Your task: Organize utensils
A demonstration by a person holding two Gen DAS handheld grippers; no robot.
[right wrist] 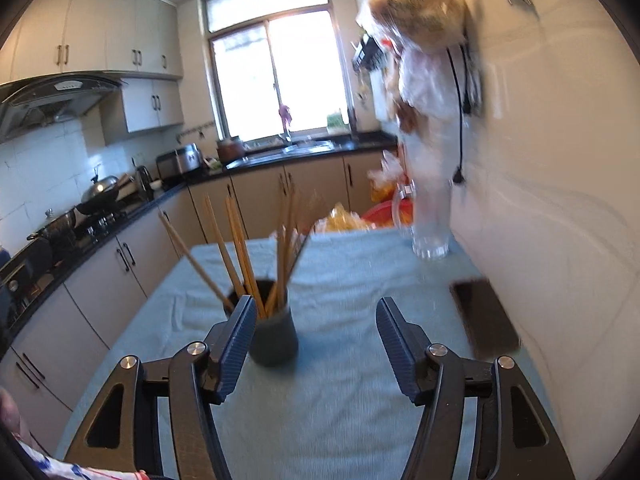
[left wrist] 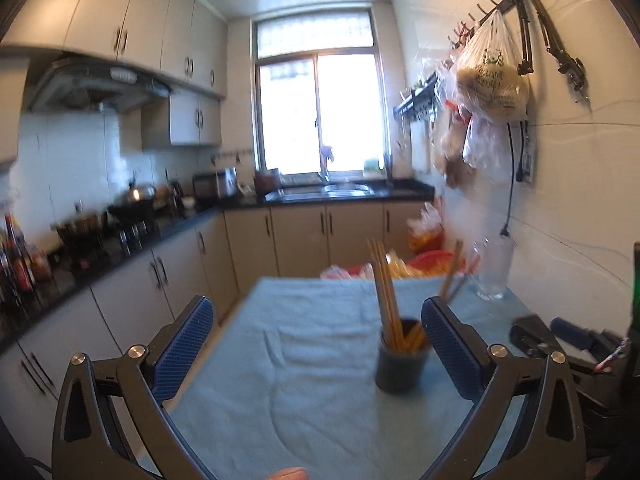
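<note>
Clearly both claws, left claw point(left wrist: 318, 320) and right claw point(right wrist: 316, 320), stood spread and empty near the dark cup point(right wrist: 273, 338) of chopsticks point(right wrist: 240, 248) on the worktop point(right wrist: 340, 400).

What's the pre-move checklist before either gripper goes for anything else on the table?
1. Left gripper empty: ok, jaws wide, nothing between the pads.
2. Right gripper empty: ok, jaws open, dark cup just past its left finger, apart from the pads as far as the blur allows.
3. Chopsticks in the cup: ok, all standing in it, leaning outward.
4. Cup upright on the blue cloth: ok.
5. Loose utensils left on the cloth: cannot tell, none visible, but both views are blurred.
6. Clearance on the wall side: not ok, clear glass and black phone sit near the table's edge.
</note>
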